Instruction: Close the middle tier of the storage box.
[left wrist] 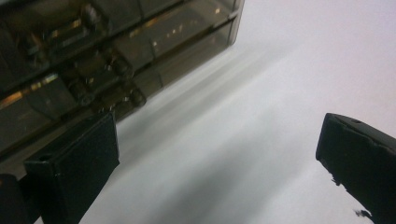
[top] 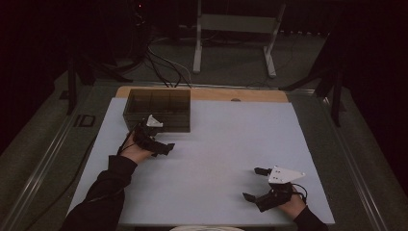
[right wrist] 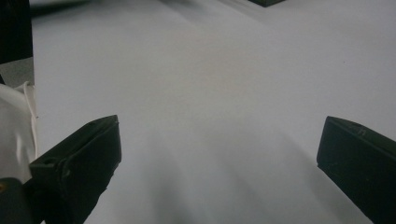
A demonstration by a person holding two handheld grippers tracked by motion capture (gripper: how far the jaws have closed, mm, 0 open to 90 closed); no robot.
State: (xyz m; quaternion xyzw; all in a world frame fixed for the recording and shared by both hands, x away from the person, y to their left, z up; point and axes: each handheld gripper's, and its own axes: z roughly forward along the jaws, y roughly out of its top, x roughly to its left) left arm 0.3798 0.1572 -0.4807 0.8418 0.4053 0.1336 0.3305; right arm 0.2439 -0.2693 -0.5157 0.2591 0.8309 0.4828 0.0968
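Stuff inside the smoky box (top: 158,109), upper left, is too dark to make out tbh. Left gripper (top: 155,138) sits just below it w/ jaws spread wide. Right gripper (top: 257,184), lower right, also wide open, holding nothing

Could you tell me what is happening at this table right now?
A person holds tongs in each hand over a white-covered table. The left tongs are open and empty, close beside a dark clear compartment box at the far left. The right tongs hover open and empty near the front right.
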